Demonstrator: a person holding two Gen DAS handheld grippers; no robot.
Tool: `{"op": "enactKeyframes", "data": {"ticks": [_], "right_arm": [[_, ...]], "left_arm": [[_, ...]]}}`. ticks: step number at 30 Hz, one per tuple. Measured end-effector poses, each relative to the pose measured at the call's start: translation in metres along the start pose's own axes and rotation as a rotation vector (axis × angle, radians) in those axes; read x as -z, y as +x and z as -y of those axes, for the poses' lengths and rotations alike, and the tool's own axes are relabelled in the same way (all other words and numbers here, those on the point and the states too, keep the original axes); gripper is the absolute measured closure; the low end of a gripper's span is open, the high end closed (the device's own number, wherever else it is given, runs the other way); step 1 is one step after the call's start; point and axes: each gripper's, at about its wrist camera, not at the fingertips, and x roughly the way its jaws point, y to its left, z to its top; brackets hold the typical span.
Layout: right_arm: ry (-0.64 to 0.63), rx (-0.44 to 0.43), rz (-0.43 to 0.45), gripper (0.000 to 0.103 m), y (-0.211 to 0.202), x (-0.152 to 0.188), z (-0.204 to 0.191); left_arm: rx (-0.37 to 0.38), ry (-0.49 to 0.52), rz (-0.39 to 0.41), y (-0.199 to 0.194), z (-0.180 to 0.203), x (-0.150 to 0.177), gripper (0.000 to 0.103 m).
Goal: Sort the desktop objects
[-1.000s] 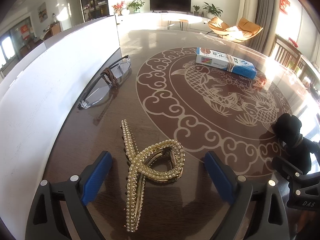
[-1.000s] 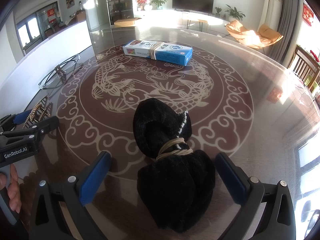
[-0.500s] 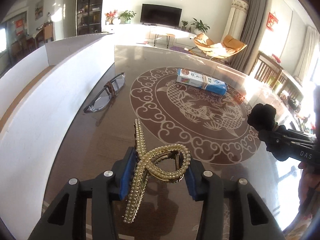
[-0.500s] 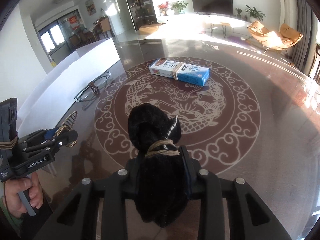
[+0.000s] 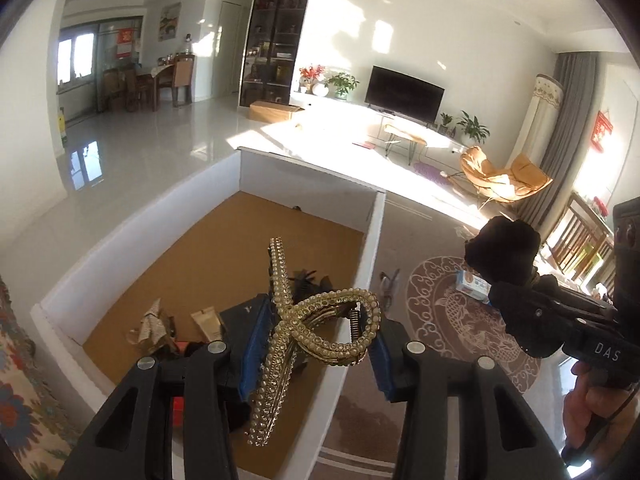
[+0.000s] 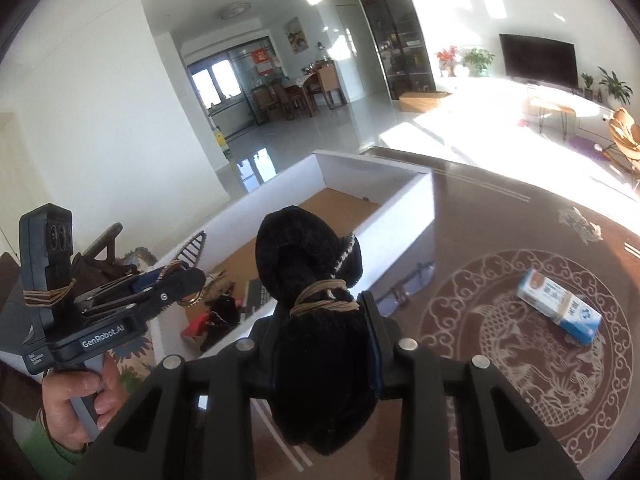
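Note:
My left gripper is shut on a gold pearl-studded hair claw and holds it in the air above the near right part of a white-walled box with a brown floor. My right gripper is shut on a black furry bundle tied with tan cord, held above the table by the box's right wall. The right gripper with the bundle also shows in the left wrist view, and the left gripper in the right wrist view.
Several small items lie at the near end of the box. Glasses lie on the dark patterned table beside the box wall. A blue and white carton lies on the table's round pattern.
Both grippers have risen from the table with their objects and swung left toward the white box. One second ago both were open around the objects on the table.

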Motion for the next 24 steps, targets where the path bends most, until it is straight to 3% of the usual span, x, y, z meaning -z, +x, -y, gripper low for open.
{"op": "enactKeyframes", "data": {"ticks": [5, 9, 10, 12, 13, 14, 16, 19, 24], "right_arm": [[-0.068, -0.087, -0.118, 0.070, 0.092, -0.010, -0.060], [-0.115, -0.101, -0.258, 0.068, 0.151, 0.005, -0.086], [-0.130, -0.091, -0.291, 0.064, 0.162, 0.010, -0.090], [-0.163, -0.054, -0.318, 0.043, 0.172, 0.016, -0.096], [-0.173, -0.048, -0.310, 0.027, 0.171, 0.018, -0.098], [-0.178, -0.042, -0.290, 0.018, 0.167, 0.019, -0.098], [-0.189, -0.026, -0.247, 0.014, 0.152, 0.019, -0.094], [-0.201, -0.004, -0.195, 0.010, 0.126, 0.019, -0.083], [-0.244, 0.114, -0.103, 0.005, 0.071, 0.033, -0.055]], "left_arm": [[-0.151, -0.079, -0.144, 0.040, -0.083, -0.001, 0.058], [-0.208, -0.074, -0.235, 0.068, -0.113, 0.006, 0.057], [-0.219, -0.071, -0.255, 0.074, -0.117, 0.007, 0.057], [-0.250, -0.073, -0.276, 0.078, -0.119, 0.010, 0.052], [-0.266, -0.073, -0.272, 0.079, -0.117, 0.013, 0.041], [-0.281, -0.073, -0.261, 0.077, -0.116, 0.015, 0.032], [-0.295, -0.067, -0.210, 0.068, -0.112, 0.017, 0.017], [-0.287, -0.038, -0.163, 0.054, -0.098, 0.020, 0.016], [-0.241, 0.051, -0.080, 0.027, -0.047, 0.019, 0.016]]}}
